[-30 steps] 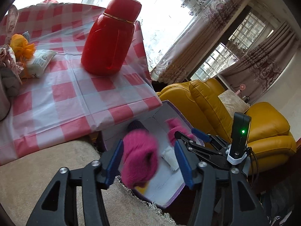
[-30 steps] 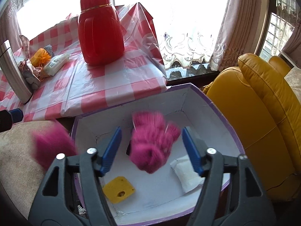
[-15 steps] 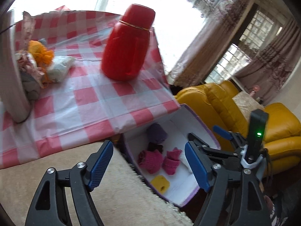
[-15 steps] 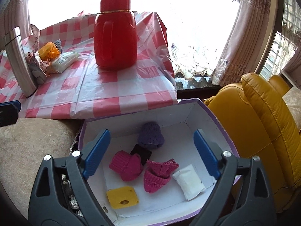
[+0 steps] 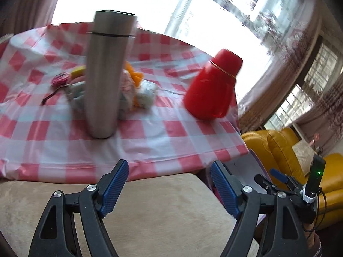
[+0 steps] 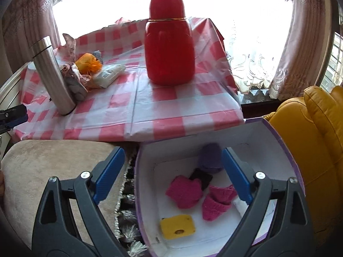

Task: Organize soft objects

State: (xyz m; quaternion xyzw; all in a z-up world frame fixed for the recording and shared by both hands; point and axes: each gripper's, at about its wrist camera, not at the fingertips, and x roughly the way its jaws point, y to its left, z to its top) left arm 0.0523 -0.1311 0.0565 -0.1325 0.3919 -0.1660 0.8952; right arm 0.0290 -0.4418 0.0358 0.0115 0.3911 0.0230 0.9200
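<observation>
A white box with a purple rim (image 6: 276,132) holds two pink knit pieces (image 6: 184,192) (image 6: 216,203), a purple knit hat (image 6: 210,158), a yellow sponge (image 6: 178,227), a dark item and a white packet. My right gripper (image 6: 173,154) hovers open and empty above the box's near left edge. My left gripper (image 5: 169,167) is open and empty over a beige cushion (image 5: 150,214), facing the checked table. On the table lies a pile of soft things: an orange puff (image 5: 133,75), a white packet (image 5: 146,95) and grey and floral cloths (image 6: 76,86).
A tall steel flask (image 5: 105,75) stands in front of the pile. A red jug (image 5: 211,85) stands at the table's right end. A yellow armchair (image 6: 317,139) is right of the box. A tassel fringe (image 6: 126,214) runs between cushion and box.
Both grippers opened and dropped their pink knit pieces into the box. The left gripper then swung left to face the table; the right drew back and up a little.
</observation>
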